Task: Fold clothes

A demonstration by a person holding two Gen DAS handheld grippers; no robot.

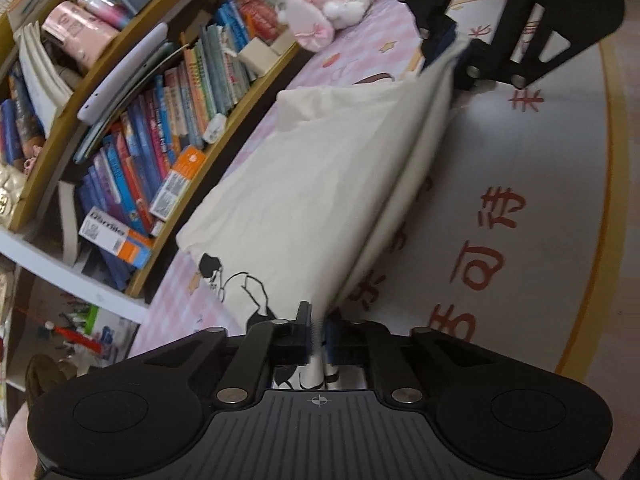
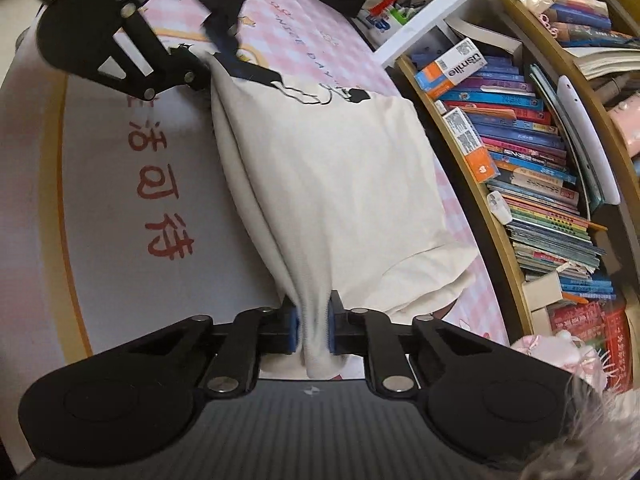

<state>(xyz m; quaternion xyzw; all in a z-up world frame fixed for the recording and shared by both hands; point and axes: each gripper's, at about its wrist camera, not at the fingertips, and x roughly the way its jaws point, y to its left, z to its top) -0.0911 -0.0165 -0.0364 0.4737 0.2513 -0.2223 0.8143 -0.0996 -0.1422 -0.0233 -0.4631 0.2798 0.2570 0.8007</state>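
Observation:
A cream garment [image 1: 304, 184] with a black cartoon print lies on the pink checked bed cover [image 1: 352, 60], its near edge bunched and pulled taut between both grippers. My left gripper [image 1: 319, 334] is shut on one end of that edge, by the print. At the far end my right gripper [image 1: 452, 52] pinches the other end. In the right wrist view the same cream garment [image 2: 332, 184] runs from my right gripper [image 2: 313, 330], shut on a gathered fold, up to the left gripper [image 2: 216, 54] at the top.
A wooden bookshelf [image 1: 168, 128] crammed with books runs along the far side of the bed, also seen as the bookshelf [image 2: 532, 152] on the right. A pink plush toy [image 1: 328, 4] sits at the bed's end. A round mat with red characters [image 1: 500, 216] lies beside the garment.

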